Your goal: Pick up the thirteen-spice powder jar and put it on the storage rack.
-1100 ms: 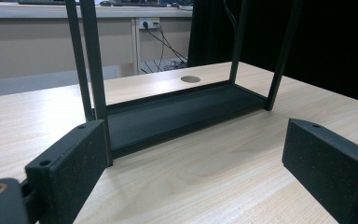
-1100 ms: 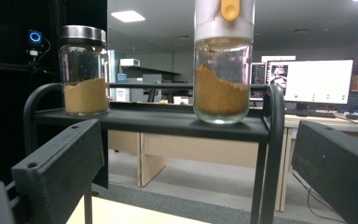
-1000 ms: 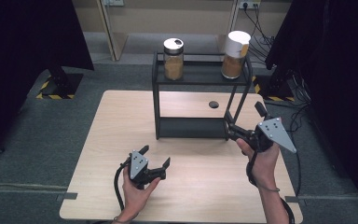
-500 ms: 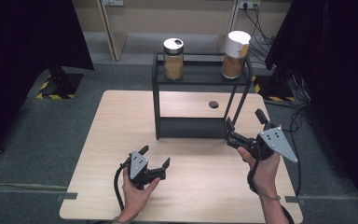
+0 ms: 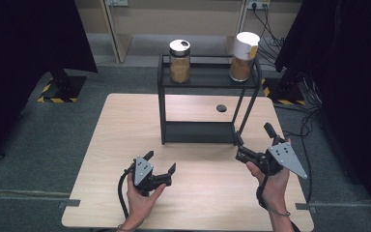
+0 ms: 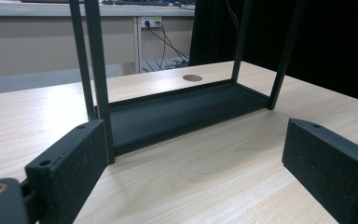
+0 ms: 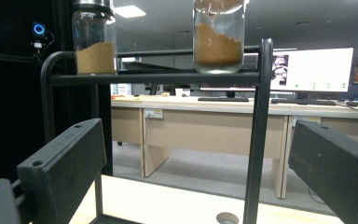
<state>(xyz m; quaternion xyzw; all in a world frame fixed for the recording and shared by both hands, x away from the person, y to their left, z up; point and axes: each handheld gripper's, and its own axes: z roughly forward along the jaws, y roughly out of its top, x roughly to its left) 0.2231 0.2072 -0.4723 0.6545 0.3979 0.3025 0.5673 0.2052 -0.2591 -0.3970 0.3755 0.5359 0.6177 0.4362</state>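
**Glass jars up on the black rack**

Two jars on the top shelf of the rack (image 5: 207, 87): steel-lidded jar (image 5: 179, 61) toward its left end, white-lidded jar (image 5: 244, 56) at its right end. Probably heavy with powder, rigid, smooth, breakable; best gripped across the glass body below the lid. Right gripper (image 5: 251, 140) just before the rack's right front leg, wide and empty, lately narrowing a touch. Left gripper (image 5: 160, 162) before the rack, wide, empty.

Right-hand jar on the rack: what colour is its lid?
White, clearest in the high view: jar on the black rack.

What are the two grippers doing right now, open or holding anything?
Left gripper: open, holding nothing.
Right gripper: open, holding nothing.
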